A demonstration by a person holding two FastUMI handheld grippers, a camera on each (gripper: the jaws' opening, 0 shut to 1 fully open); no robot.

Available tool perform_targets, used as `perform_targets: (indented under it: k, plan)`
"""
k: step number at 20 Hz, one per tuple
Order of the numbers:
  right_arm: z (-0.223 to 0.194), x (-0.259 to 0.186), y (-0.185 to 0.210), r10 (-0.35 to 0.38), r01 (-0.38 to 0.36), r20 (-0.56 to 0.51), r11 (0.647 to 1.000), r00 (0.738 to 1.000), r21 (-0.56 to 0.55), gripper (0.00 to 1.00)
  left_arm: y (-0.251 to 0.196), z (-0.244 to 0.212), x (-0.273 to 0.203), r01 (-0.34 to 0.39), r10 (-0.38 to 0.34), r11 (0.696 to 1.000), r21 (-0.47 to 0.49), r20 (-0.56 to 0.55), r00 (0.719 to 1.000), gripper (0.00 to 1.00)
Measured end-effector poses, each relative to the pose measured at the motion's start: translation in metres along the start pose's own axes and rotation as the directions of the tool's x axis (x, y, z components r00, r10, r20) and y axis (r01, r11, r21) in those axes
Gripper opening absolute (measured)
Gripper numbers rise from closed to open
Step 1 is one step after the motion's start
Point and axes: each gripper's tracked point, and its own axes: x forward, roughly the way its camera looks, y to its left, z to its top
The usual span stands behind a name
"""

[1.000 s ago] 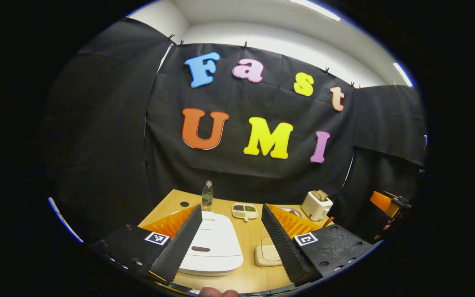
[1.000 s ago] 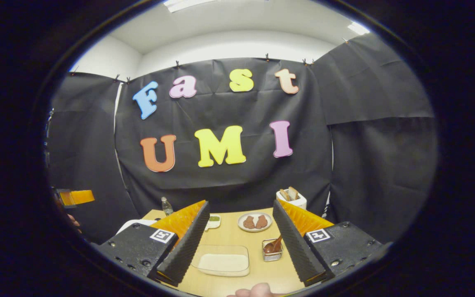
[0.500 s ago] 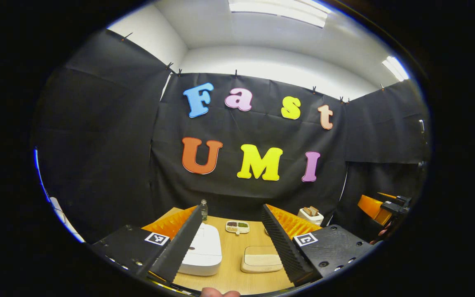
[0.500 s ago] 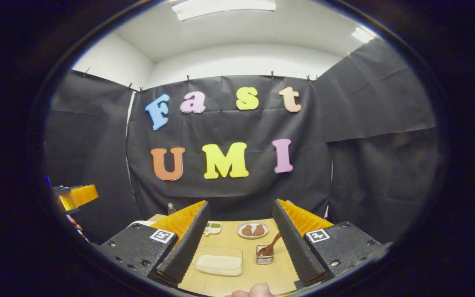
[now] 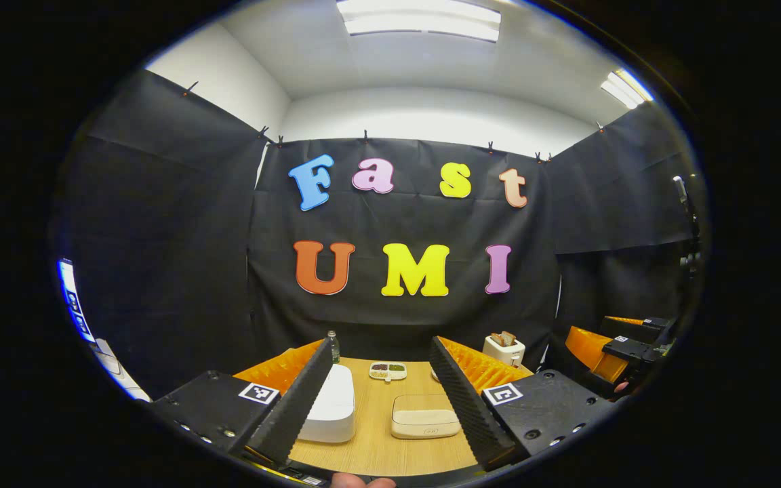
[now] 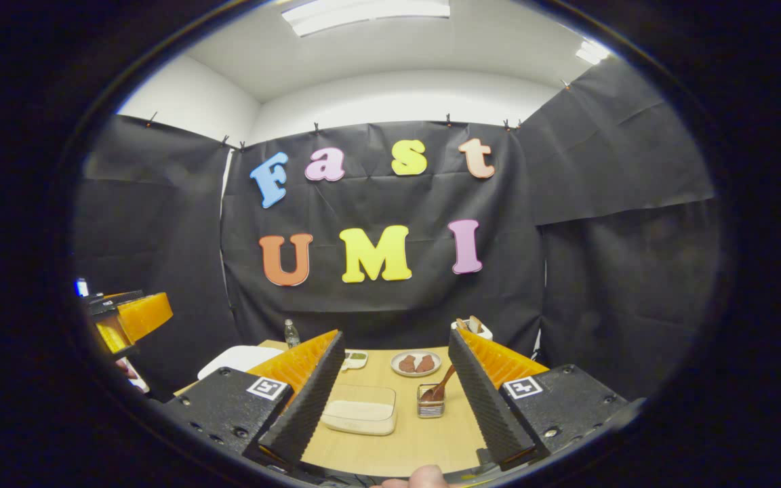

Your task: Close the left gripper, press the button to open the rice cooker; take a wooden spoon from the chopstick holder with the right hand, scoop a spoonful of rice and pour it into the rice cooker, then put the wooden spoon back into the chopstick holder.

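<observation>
left gripper (image 5: pixel 380 400) jaws wide apart, holding nothing, off the table's near edge | right gripper (image 6: pixel 397 393) also spread, empty | rice cooker (image 5: pixel 328 410) lid down at near-left of table (image 5: pixel 377 454), looks unpressed | wooden spoon (image 6: pixel 439 388) standing in chopstick holder (image 6: pixel 430 401), right of rice container (image 6: pixel 360 415) | every step looks still ahead

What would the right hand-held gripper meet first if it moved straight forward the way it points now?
Probably the clear box of rice: it lies between the open fingers of the right hand-held gripper. The spoon holder stands just right of it; depth is unclear.
</observation>
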Motion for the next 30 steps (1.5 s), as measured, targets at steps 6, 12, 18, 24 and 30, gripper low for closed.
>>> perform_targets:
  k: [6,12,18,24,30]
  plan:
    - [0.000,-0.005,0.022,0.019,-0.019,-0.001,1.000,1.000,-0.004,1.00,0.009,-0.002,0.000,0.004,-0.004,1.000,-0.002,-0.005,1.000,0.94]
    - [0.000,0.004,0.042,0.043,-0.043,-0.015,0.999,0.999,0.000,1.00,0.018,-0.002,0.004,0.011,-0.011,1.000,0.011,0.002,1.000,0.94]
    - [0.006,0.009,0.054,0.063,-0.063,0.008,0.998,0.998,-0.002,1.00,0.025,-0.004,0.013,0.009,-0.009,1.000,0.013,0.002,1.000,0.94]
    - [0.007,0.013,0.057,0.062,-0.062,0.007,0.998,0.998,-0.014,1.00,0.027,-0.005,0.018,0.024,-0.024,1.000,0.017,-0.002,1.000,0.94]
    - [0.009,0.015,0.061,0.057,-0.057,0.008,0.998,0.998,-0.006,0.96,0.031,-0.007,0.020,0.027,-0.027,1.000,0.014,-0.008,1.000,0.94]
